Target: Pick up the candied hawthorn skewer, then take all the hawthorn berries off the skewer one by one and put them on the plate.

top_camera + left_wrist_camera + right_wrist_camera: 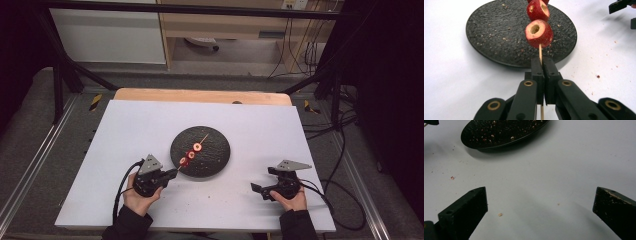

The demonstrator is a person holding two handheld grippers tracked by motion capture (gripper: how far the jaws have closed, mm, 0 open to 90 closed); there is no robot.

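High view: left gripper [174, 173] clamps skewer [200, 142], strawberry pieces [190, 154] ahead over black plate [215, 160]; left gripper view: jaws pinched on the stick, nearest strawberry [539, 33] just beyond tips; right gripper view: right gripper [540, 207] wide open, empty, plate ahead-left.

plate [212, 160]: black, speckled | strawberry pieces [539, 33]: red, pale centres | skewer [540, 52]: tan | table [140, 130]: white

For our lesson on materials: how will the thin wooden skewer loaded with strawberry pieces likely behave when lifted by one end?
The skewer is thin, so it may flex or snap. The strawberry pieces sit beyond the left gripper, so the far end probably droops. Cored and soft-looking, they might slide or spin.
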